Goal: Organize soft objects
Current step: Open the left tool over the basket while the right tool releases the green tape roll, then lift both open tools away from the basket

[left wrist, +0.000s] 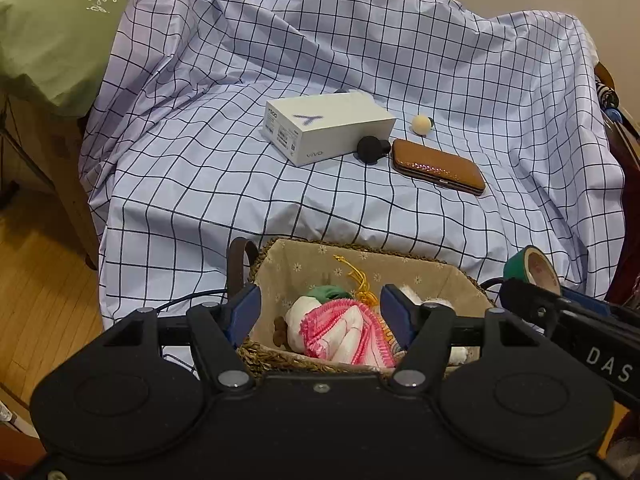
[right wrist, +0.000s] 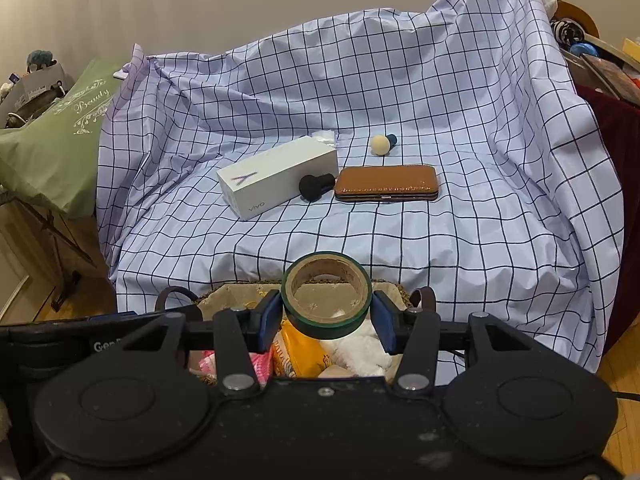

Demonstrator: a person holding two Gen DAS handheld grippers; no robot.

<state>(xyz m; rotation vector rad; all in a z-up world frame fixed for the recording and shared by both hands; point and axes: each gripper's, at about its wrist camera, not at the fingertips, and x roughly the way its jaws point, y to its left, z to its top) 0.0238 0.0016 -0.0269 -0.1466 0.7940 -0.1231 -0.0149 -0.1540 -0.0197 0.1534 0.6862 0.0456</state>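
Right wrist view shows your right gripper (right wrist: 326, 316) clamped on a roll of green tape (right wrist: 326, 295), one blue pad pressing each side, and the roll hangs over the woven basket (right wrist: 404, 294) with its floral lining. Below it in the basket you can see a white fluffy item (right wrist: 360, 354) and an orange packet (right wrist: 300, 354).

In the left wrist view, your left gripper (left wrist: 320, 314) sits over the same basket (left wrist: 276, 360) with its jaws apart and nothing between the pads. Under it lies a pink-and-white frilled cloth (left wrist: 344, 334) next to a white plush piece (left wrist: 296, 316) with a green part, and a gold cord above them. The tape (left wrist: 534, 268) shows at the right edge of that view, carried by the other tool.

Out on the checked sheet (right wrist: 480, 160), well apart from the basket, lie a white vivo phone box (right wrist: 276, 178), a black ball-headed attachment (right wrist: 314, 186) touching it, a brown clasp case (right wrist: 386, 184) just beside that, and a cream ball-headed attachment (right wrist: 380, 145) farther back.

By my reading, you are at the drop step: the tape is over the basket and not yet let go. Next, lower it towards a free spot beside the fluffy item and spread the pads so it falls flat and does not roll out over the rim. Whether the pieces left on the sheet count as soft is your call.
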